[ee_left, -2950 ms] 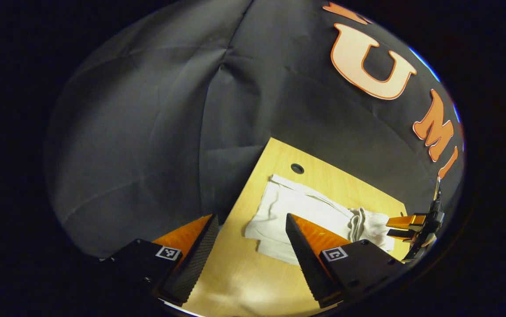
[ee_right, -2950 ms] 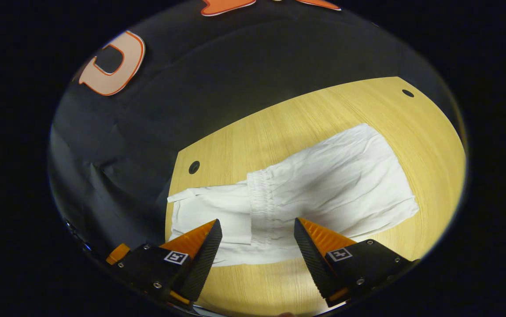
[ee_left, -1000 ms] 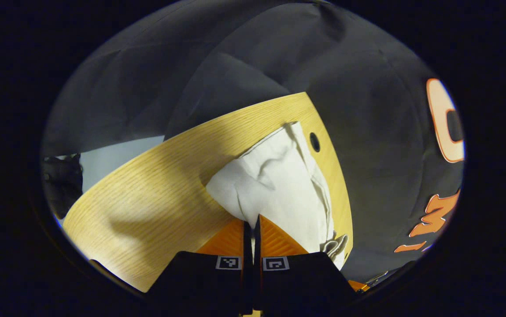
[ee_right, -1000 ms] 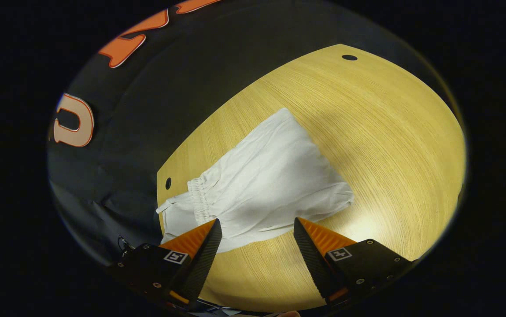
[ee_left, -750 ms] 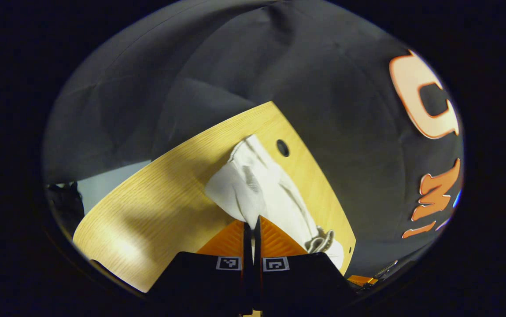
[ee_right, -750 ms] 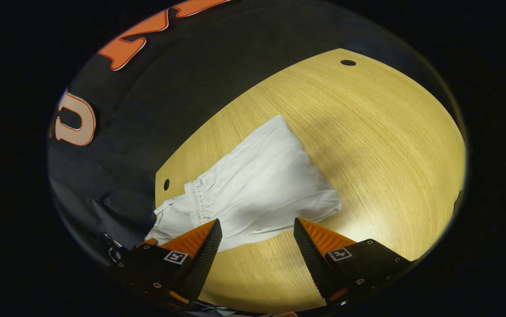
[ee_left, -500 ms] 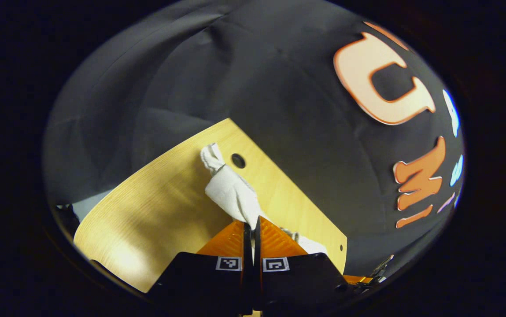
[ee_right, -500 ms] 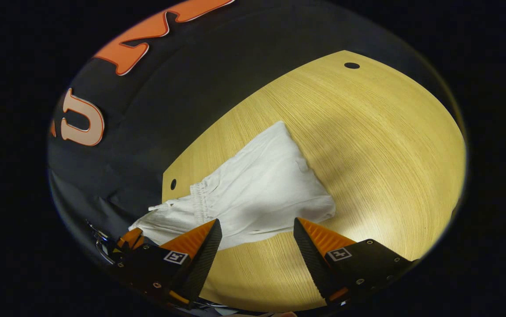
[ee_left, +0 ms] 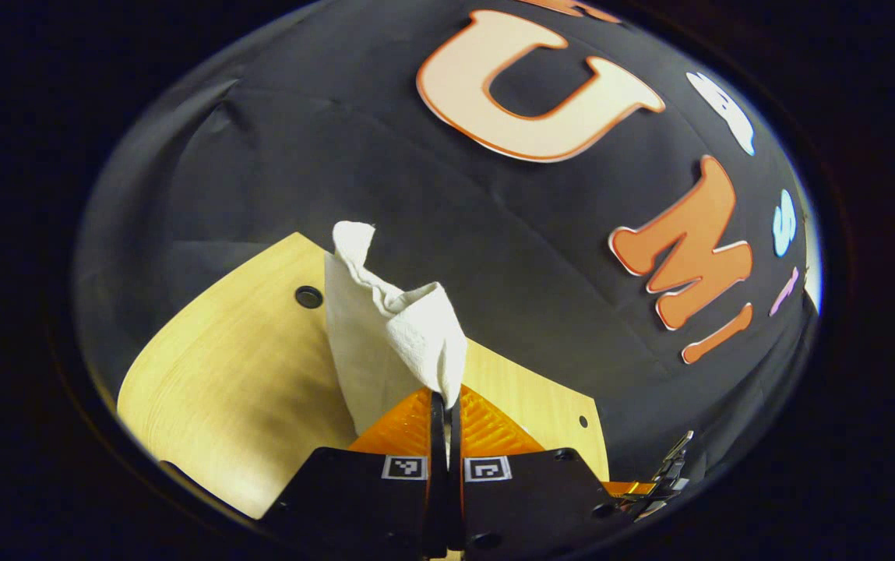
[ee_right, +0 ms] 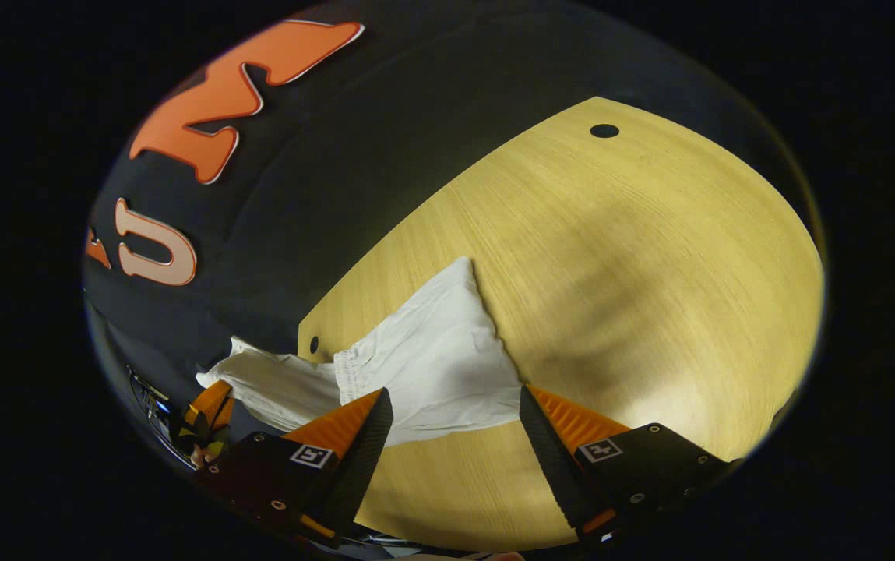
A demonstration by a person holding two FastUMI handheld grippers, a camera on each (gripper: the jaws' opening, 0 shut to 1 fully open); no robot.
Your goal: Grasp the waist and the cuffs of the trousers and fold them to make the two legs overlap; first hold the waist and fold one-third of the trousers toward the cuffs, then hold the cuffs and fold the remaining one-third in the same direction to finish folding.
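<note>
I see the light wooden table (ee_right: 650,257); my left gripper (ee_left: 445,405), clamped on the white cloth trousers (ee_right: 431,366), has lifted their cuff end; right gripper (ee_right: 455,413) hovers spread.

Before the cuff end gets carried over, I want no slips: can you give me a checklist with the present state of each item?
1. Left gripper shut on the white cloth trousers: ok.
2. Gripped end lifted off the light wooden table: ok.
3. Right gripper open, holding nothing: ok.
4. Elastic waistband folded onto the legs and lying flat: ok.
5. Both cuffs caught in the pinch: cannot tell.
6. Tabletop beyond the trousers free for laying down: ok.
</note>
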